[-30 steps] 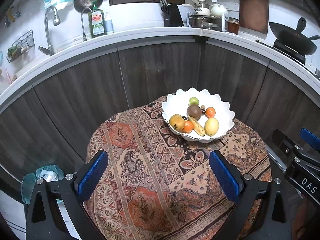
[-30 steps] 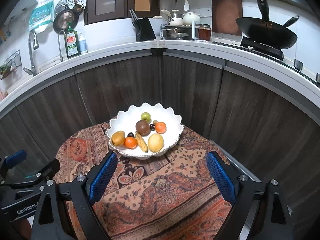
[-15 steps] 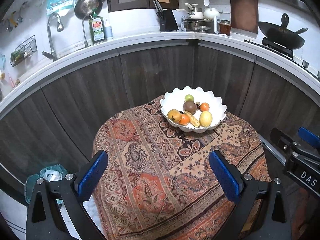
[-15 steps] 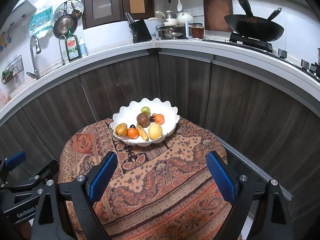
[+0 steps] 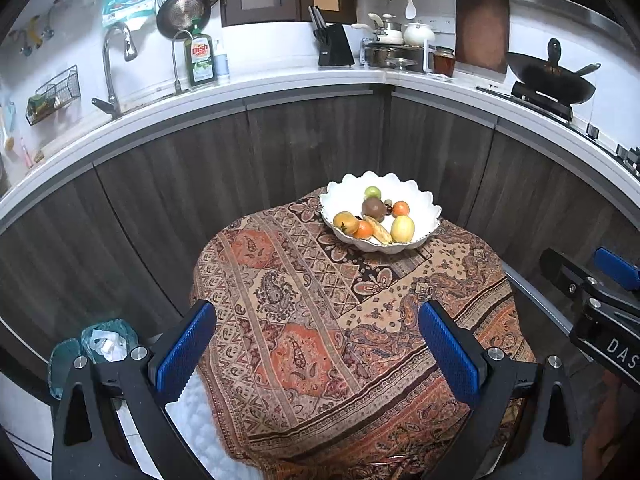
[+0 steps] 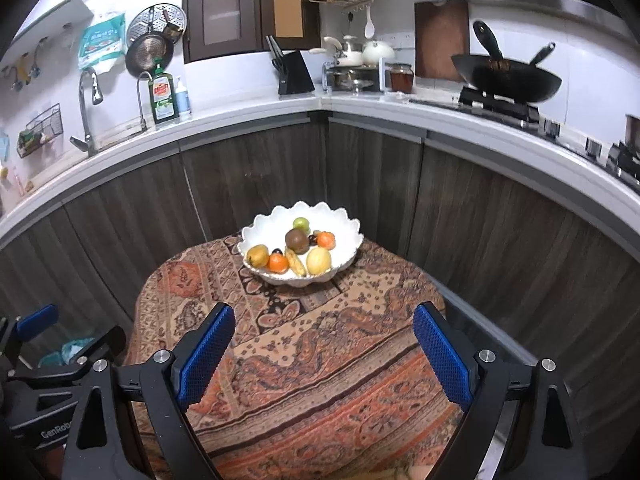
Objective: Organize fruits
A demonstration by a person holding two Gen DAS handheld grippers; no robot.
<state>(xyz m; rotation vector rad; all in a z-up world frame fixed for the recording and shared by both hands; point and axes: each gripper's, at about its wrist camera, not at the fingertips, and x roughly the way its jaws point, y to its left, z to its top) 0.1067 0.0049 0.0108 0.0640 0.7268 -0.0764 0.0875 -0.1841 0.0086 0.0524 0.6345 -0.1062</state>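
Kitchen, cloth-draped counter [image 5: 304,320]: we find every fruit gathered in the far white bowl [image 6: 264,236], both grippers' fingers [image 5: 188,352] spread empty, nothing left.

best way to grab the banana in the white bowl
Grip the banana across its narrow middle, coming down from above with the jaws set crosswise to its length. It lies flat in the white bowl, pointing toward the near rim, wedged between an orange fruit and a pale yellow fruit, so a side approach would likely knock the neighbours.
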